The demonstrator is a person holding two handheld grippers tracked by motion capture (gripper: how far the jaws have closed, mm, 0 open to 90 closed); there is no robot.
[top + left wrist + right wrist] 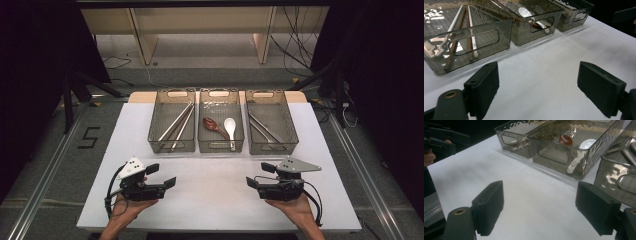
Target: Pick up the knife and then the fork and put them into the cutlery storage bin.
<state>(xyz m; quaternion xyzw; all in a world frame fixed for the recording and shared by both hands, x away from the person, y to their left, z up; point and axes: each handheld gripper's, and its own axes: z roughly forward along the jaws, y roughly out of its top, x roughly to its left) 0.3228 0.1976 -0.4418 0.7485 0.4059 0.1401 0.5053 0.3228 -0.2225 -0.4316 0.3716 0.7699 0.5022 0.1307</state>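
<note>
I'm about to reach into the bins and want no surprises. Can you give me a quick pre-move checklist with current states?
1. Left gripper open with nothing between its jaws: ok.
2. Right gripper open with nothing between its jaws: ok.
3. White tabletop between the grippers and the bins free of loose items: ok.
4. Three smoky translucent plastic bins upright in a row: ok.
5. Brown spoon and white spoon lying apart in the middle bin: ok.
6. Whether the long utensils in the right bin overlap: cannot tell.
</note>
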